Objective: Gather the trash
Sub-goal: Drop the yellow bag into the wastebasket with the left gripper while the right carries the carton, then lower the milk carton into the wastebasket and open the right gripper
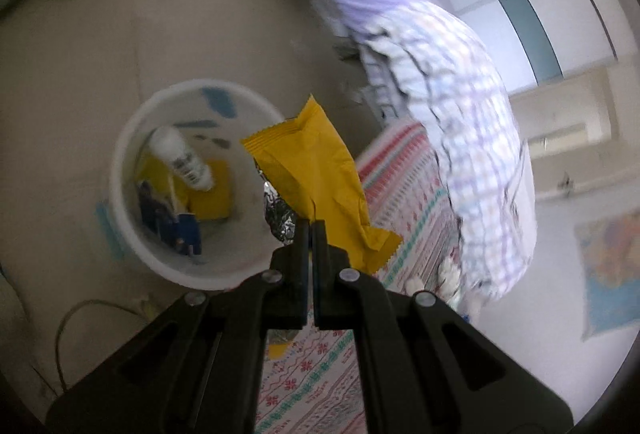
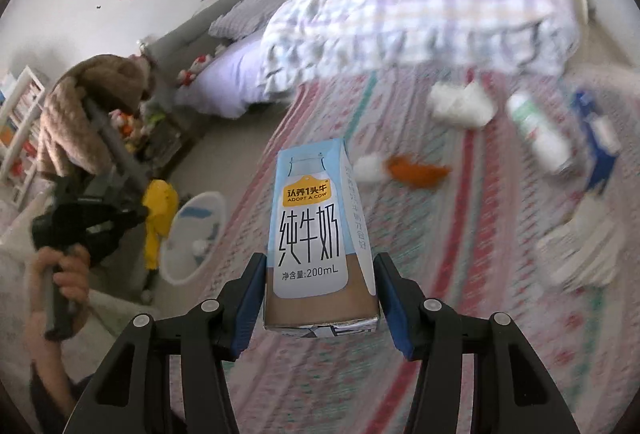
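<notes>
Your left claw (image 1: 311, 222) pinches wrapper (image 1: 316, 170) beside bed (image 1: 404, 170) edge, over bin (image 1: 132, 170) holding bottle (image 1: 182, 158), wrappers; right claw (image 2: 320, 286) grips carton (image 2: 316, 230)

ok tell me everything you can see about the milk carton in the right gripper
The milk carton is a small rectangular paper-looking box, pale blue and white with a brown band at its base, printed with a bottle outline, a yellow badge reading ADOPT A COW and large dark Chinese characters. Its folded bottom end faces the camera. It looks intact. The right gripper clamps it by its two sides near the base, holding it clear above the patterned bedspread.
</notes>
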{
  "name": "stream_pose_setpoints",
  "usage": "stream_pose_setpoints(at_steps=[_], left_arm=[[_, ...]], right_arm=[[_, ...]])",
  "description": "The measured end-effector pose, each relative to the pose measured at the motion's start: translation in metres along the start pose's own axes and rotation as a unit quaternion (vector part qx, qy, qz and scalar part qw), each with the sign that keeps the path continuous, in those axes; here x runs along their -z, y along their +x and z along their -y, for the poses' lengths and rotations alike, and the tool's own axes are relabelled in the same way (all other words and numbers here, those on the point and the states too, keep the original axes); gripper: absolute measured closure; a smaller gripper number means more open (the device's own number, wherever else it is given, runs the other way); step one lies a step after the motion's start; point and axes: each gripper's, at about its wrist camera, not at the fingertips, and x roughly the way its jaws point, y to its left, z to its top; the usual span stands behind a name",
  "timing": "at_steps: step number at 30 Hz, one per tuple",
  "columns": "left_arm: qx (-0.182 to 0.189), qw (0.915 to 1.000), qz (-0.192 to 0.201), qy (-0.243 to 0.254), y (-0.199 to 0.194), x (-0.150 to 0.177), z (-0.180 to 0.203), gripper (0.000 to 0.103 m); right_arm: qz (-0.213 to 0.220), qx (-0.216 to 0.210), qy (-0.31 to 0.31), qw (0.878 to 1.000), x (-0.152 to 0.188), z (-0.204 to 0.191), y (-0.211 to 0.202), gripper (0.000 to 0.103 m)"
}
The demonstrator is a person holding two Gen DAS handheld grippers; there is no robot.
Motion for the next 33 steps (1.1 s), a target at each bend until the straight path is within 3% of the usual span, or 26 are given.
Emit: stream_pose_setpoints(at_steps=[7,9,10,11,12,13,17,21,24,28,33], left_arm=[[-0.018,0.9989,0.002,-0.044,0.007,-0.02,-0.025,0.101],[-0.009,0.9981,-0.003,-0.061,0.017,-0.024,-0.029,0.097],[-0.001,0.9976,-0.013,-0.068,0.025,-0.026,-0.029,0.077],[0.005,0.9973,-0.023,-0.069,0.029,-0.026,-0.028,0.05],[0.009,0.9972,-0.03,-0.068,0.032,-0.026,-0.027,0.042],[0.012,0.9973,-0.03,-0.065,0.031,-0.025,-0.025,0.04],[0.011,0.9993,0.013,-0.032,0.001,-0.025,-0.013,0.04],[-0.045,0.9958,0.066,-0.044,-0.026,-0.028,-0.026,0.04],[-0.092,0.9887,0.095,-0.072,-0.044,-0.028,-0.042,0.04],[-0.128,0.978,0.151,-0.065,-0.073,-0.024,-0.046,0.04],[-0.131,0.9779,0.15,-0.063,-0.076,-0.022,-0.052,0.04]], right_arm=[[-0.034,-0.028,-0.006,0.999,0.013,-0.033,0.033,0.048],[-0.04,-0.032,-0.01,0.999,0.019,-0.042,0.042,0.048],[-0.042,-0.034,-0.011,0.998,0.02,-0.045,0.046,0.048],[-0.045,-0.036,-0.011,0.998,0.022,-0.048,0.05,0.048],[-0.048,-0.037,-0.01,0.998,0.023,-0.05,0.053,0.048],[-0.05,-0.038,-0.009,0.998,0.025,-0.053,0.056,0.048],[-0.056,-0.046,-0.008,0.997,0.027,-0.059,0.063,0.048],[-0.054,-0.054,-0.021,0.997,0.02,-0.077,0.073,0.048],[-0.053,-0.067,-0.029,0.996,0.015,-0.096,0.084,0.048],[-0.068,-0.092,-0.048,0.992,0.011,-0.134,0.115,0.048],[-0.101,-0.06,-0.095,0.989,-0.004,-0.182,0.169,0.046]])
